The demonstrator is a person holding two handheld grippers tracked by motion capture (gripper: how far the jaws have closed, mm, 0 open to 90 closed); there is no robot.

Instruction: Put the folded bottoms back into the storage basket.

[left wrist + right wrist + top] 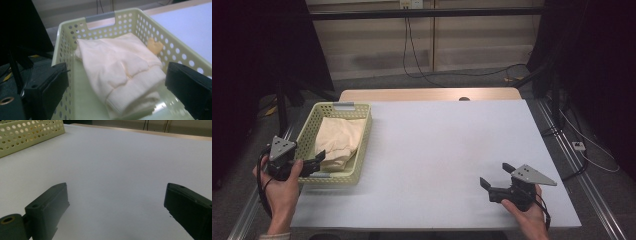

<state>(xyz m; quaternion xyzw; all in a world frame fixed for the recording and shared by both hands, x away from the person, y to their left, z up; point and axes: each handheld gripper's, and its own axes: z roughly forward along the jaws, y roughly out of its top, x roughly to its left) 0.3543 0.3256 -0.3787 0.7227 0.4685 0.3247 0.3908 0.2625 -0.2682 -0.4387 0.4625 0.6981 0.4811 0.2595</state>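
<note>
while the left gripper (117, 82) hovers wide at the basket's (310, 125) near end, dip over the rim and pinch the folded cream garment's (120, 72) thick ribbed edge; right gripper (496, 181) waits wide over the bench (447, 145)

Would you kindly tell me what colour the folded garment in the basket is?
The folded garment is pale cream, seen best in the left gripper view.

The folded garment's (122, 75) near edge is cut off, seemingly blurred.
</note>
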